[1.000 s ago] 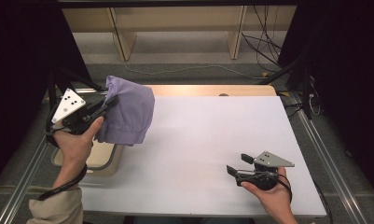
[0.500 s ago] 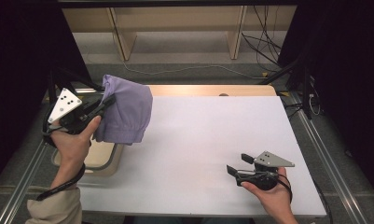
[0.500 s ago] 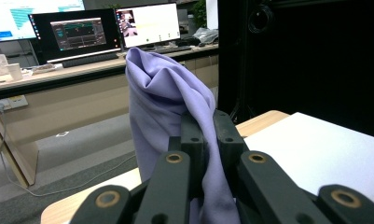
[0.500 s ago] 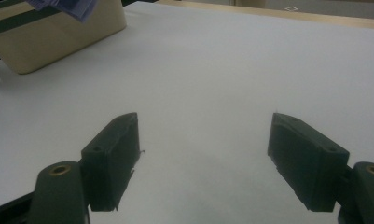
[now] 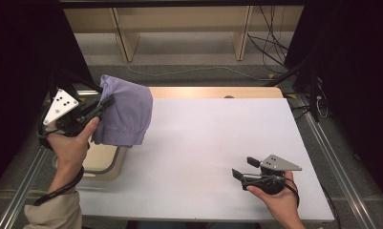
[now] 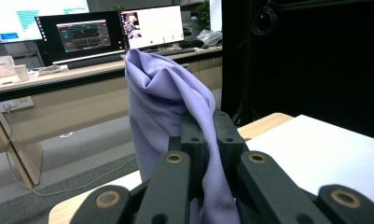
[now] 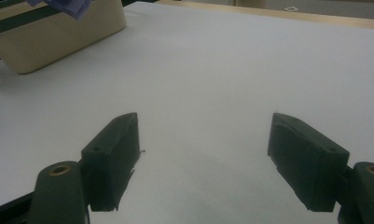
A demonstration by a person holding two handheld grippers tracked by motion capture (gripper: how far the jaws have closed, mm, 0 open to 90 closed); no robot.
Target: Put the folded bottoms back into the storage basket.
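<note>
- Counter (image 5: 208, 143): white sheet over a wooden top; wood shows along the far edge.
- Purple cloth (image 5: 124, 114): held off the counter at its far left corner, hanging in folds above the beige bin; in the left gripper view (image 6: 168, 107) it rises between the two black jaws.
- Beige bin (image 5: 101, 162): sits at the counter's left edge, partly below the cloth; also at the far left of the right gripper view (image 7: 54, 35).
- Left tool (image 5: 103, 104): jaws pressed together, pinching the purple cloth.
- Right tool (image 5: 240, 168): low over the counter's near right part, jaws spread with nothing between them.
</note>
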